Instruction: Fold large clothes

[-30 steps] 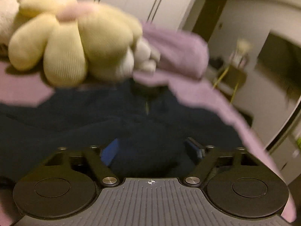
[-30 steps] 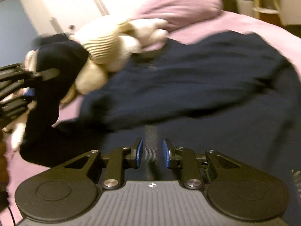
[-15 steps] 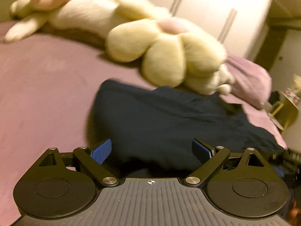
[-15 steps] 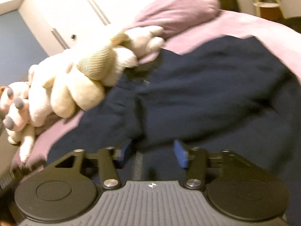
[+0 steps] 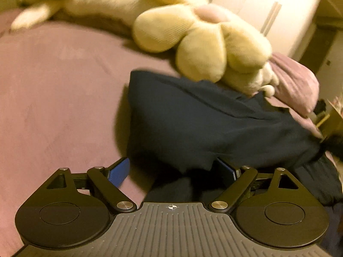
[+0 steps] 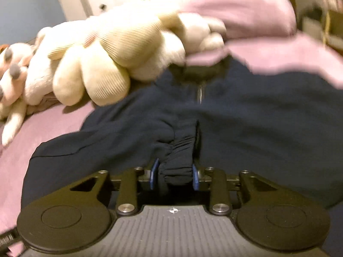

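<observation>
Right gripper [image 6: 173, 176] newly clamping one navy garment [image 6: 246, 128], two plush toys [image 6: 111, 51]

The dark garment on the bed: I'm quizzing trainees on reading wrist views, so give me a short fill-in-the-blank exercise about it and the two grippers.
1. The right gripper is shut on a bunched ribbed band of the navy garment, whose colour is ____.
2. The left gripper has its jaws ____, gripping nothing.
3. The garment lies on a ____ bedsheet.
4. Beyond the garment lies a cream ____ toy.

Missing words: navy; open; pink; plush
</observation>
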Demonstrator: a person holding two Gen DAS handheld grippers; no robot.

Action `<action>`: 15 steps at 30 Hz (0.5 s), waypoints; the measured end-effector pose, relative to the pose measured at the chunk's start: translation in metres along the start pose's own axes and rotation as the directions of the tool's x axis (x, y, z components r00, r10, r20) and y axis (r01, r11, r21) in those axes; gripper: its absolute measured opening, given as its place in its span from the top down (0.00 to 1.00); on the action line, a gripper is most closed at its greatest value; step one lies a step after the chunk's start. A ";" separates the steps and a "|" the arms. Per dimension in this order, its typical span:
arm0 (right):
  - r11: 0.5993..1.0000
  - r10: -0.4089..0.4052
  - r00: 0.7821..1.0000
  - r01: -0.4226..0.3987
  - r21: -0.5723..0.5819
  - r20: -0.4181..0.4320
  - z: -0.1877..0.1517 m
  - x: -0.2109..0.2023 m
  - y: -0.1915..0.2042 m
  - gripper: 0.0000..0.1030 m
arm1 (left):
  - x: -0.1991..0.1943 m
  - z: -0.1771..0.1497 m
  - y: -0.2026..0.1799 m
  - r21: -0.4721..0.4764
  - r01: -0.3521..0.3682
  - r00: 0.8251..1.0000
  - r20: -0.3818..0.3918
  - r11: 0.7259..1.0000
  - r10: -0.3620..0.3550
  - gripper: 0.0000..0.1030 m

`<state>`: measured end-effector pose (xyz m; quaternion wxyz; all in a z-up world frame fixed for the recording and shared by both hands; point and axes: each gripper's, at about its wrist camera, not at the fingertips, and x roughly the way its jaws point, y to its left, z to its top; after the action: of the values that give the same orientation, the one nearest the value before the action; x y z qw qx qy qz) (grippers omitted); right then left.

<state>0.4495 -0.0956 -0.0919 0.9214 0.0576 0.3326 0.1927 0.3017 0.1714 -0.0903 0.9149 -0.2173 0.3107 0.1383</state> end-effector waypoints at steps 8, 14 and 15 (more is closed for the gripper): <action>0.987 -0.144 0.916 0.159 -0.010 0.374 0.041 -0.113 -0.032 0.72 | 0.012 0.001 -0.046 0.131 0.042 0.999 -0.007 0.991 -0.041 0.12; 0.949 -0.316 0.905 0.308 0.074 0.284 0.025 -0.105 -0.100 0.72 | 0.056 -0.001 -0.057 0.136 -0.033 0.993 -0.105 0.990 0.047 0.20; 0.946 -0.323 0.919 0.312 0.084 0.226 0.018 -0.093 -0.112 0.72 | 0.059 0.000 -0.056 0.132 -0.034 0.992 -0.114 0.991 0.050 0.20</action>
<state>0.4302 -0.2349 -0.0493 0.9718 0.0468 0.2297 0.0246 0.3694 0.1295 -0.1098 0.9041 -0.1587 0.3768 0.1241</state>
